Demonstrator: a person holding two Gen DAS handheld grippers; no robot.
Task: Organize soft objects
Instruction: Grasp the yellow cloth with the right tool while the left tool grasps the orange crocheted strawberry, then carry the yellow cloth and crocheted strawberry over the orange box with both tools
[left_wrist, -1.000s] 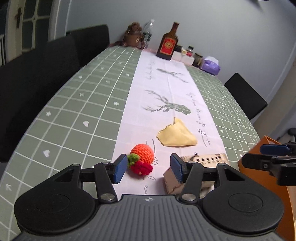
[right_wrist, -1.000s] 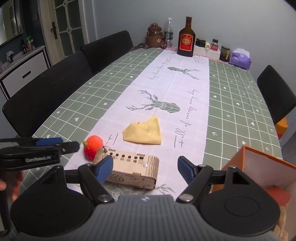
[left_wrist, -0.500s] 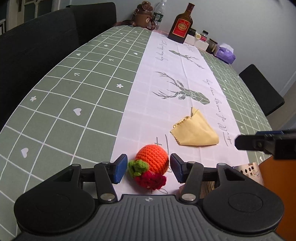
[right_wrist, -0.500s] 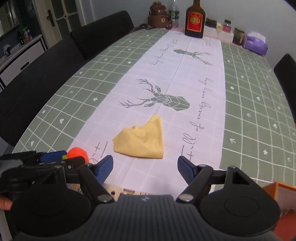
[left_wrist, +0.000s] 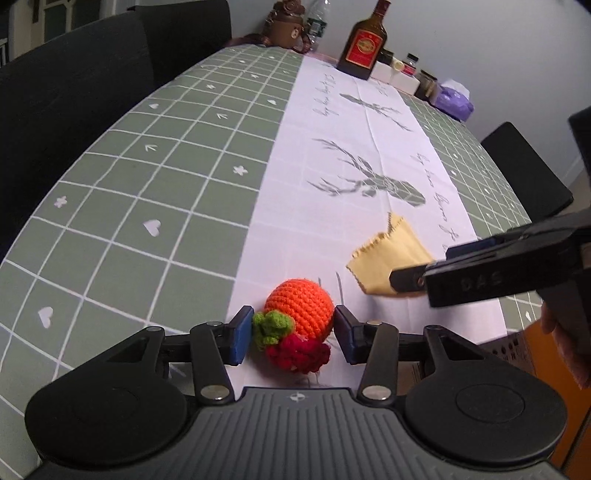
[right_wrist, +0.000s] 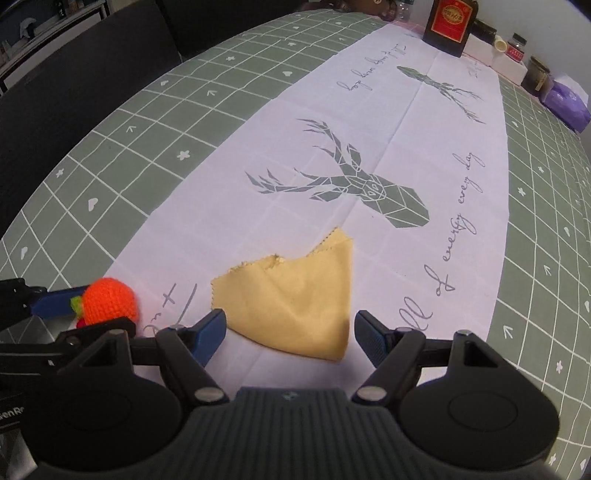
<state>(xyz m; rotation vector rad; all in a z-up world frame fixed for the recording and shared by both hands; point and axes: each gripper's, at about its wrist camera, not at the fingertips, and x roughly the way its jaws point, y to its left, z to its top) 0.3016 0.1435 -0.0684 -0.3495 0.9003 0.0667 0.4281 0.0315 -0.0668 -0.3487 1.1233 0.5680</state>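
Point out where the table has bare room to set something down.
Free: the green checked cloth left of the white runner, and the runner's deer print beyond the yellow cloth. Crowded: the near end, with the knitted orange toy and both tools, and the far end around the bottle and jars.

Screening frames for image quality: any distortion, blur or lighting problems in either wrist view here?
Left wrist view: fisheye bends the table grid; crochet fruit sharp; right gripper dark and soft-edged. Right wrist view: same curvature; yellow cloth crisp, shaded at its near corner; bottle slightly soft; dim, even light, no glare.
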